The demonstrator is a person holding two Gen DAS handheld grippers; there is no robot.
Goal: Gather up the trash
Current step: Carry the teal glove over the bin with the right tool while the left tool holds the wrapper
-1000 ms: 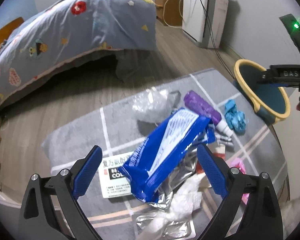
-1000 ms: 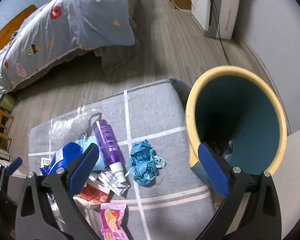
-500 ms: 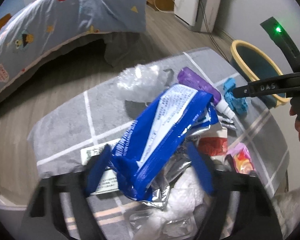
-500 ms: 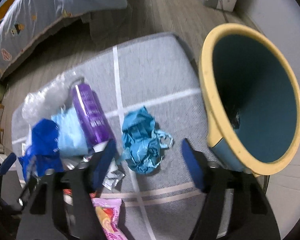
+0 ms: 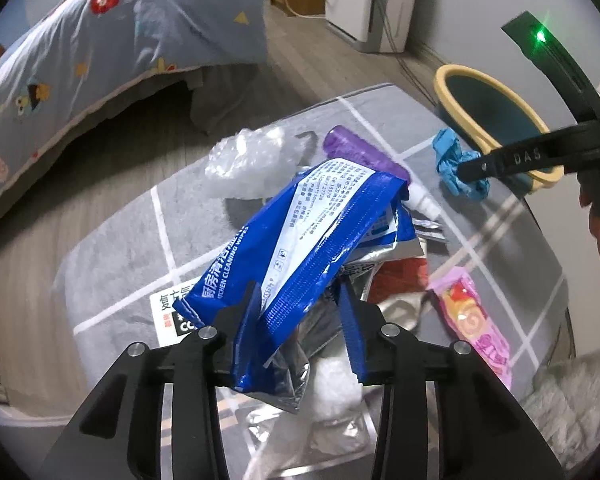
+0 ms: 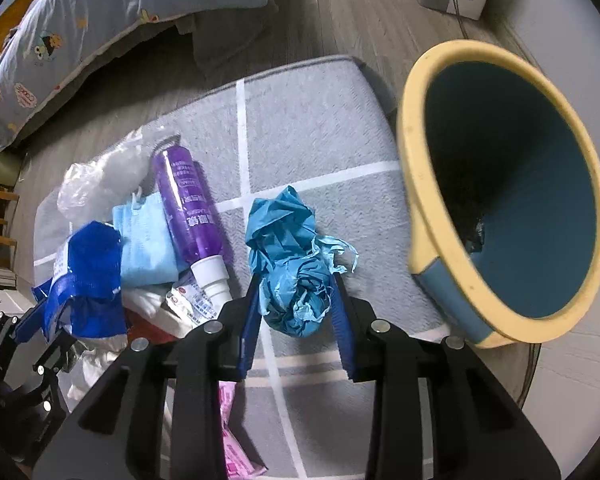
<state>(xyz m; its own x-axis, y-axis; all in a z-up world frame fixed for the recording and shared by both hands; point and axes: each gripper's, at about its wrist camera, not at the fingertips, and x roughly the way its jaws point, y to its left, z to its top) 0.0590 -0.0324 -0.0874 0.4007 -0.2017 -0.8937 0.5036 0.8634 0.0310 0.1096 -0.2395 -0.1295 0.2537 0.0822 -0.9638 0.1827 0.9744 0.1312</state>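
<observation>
the trash lies heaped on a grey rug (image 6: 300, 128) with white lines, spread on the wooden floor beside a bed, and a blue bin with a yellow rim (image 6: 416, 160) stands just off the rug's right edge, its mouth tipped toward the pile.

the left hand-held gripper (image 5: 300, 320) is closing around a blue wipes packet (image 5: 308, 240) that lies on top of the heap near the rug's near edge. the packet's lower end sits between the jaws, but i cannot tell whether the pads press it yet. the right hand-held gripper (image 6: 296, 304) is closing on a crumpled blue glove (image 6: 288, 248) near the rug's right edge, close to the bin. the wad fills the gap and the pads look to be just meeting its sides.

to do this step well, each squeeze should probably finish before any lift. the packet is slick and floppy, so a bite well up from its open foil end would hold better. the silver foil and white tissue beneath it may drag along. the glove is soft, so the jaws should catch its bulk, not its loose torn strips. a purple bottle (image 6: 188, 208) lies just left of the glove and should stay clear.
</observation>
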